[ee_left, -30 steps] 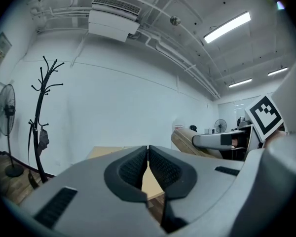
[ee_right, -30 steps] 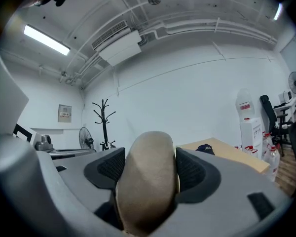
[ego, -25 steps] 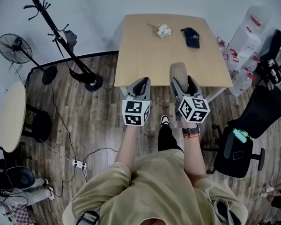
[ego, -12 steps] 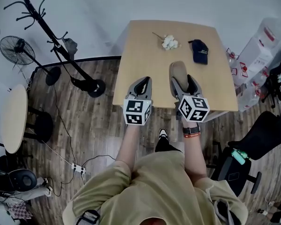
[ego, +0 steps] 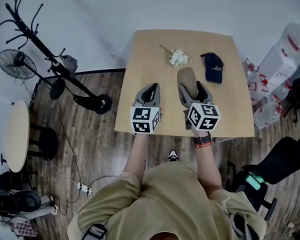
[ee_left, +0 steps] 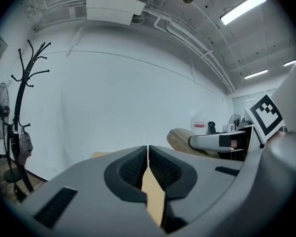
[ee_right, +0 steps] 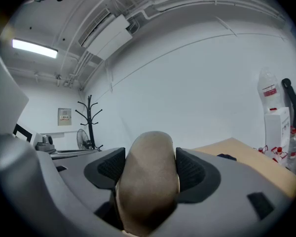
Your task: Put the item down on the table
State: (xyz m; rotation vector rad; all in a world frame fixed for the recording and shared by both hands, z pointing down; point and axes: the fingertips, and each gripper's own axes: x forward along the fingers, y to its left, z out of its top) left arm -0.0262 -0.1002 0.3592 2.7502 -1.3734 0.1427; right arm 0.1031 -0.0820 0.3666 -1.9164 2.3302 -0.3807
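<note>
**Right tongs (ego: 191, 86) gripping a tan item (ego: 187, 76) over the bench (ego: 150, 59), left tongs (ego: 149, 91) shut on nothing**

Both pairs of tongs are hovering side by side above the near half of the bench, each with its marker cube facing up toward the head camera. The right pair is clamping the tan item, a long oval thing shaped like a shoe sole. In the right gripper view the two dark ribbed pads are pressing on its flanks, and its rounded end (ee_right: 150, 181) is sticking up and forward between them. From the head view the item is pointing away from the person, toward the far side of the bench. Whether it is touching the wood cannot be told.

The left pair is holding nothing. In the left gripper view its jaws are standing almost together (ee_left: 147, 164), with only a thin slit between them, through which a sliver of the bench is showing.

Beyond the item, a small bunch of white flowers (ego: 177, 58) is lying on the bench. A dark blue cap (ego: 213, 66) is sitting just to the right of the flowers, near the item's far end but apart from it. On the wooden floor to the left, a black coat stand (ego: 50, 59) is rising beside a standing fan (ego: 12, 64). Large water bottles (ego: 285, 54) are standing off the right edge of the bench.
</note>
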